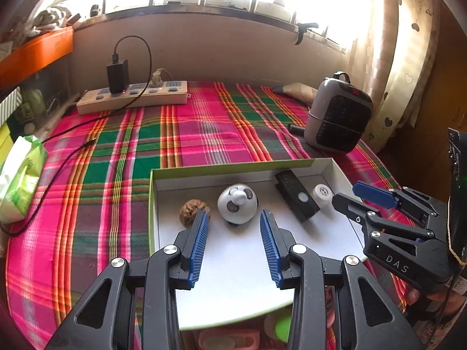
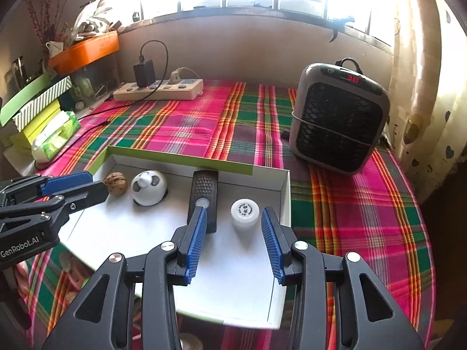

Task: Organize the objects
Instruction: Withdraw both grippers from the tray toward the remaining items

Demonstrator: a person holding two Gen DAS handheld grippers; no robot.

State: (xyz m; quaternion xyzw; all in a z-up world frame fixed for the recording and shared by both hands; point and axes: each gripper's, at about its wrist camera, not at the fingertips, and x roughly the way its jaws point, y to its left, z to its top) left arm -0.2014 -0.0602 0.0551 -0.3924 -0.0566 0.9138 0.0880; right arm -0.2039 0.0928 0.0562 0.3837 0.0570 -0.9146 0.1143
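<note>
White box (image 2: 284,201) holds four things — both tongs, left (image 1: 235,218) and right (image 2: 233,215), hang released, grasping nothing.

Pink, green and orange plaid on the tablecloth (image 1: 181,134). White inside the box (image 2: 271,192), lime green along its rim. Blue ribbed pads on black grippers: left gripper (image 1: 235,218), right gripper (image 2: 233,218). Brown walnut (image 2: 116,183). White-and-grey toy (image 1: 238,206). Black remote (image 2: 204,195). Grey heater (image 2: 341,116), black grille.
</note>
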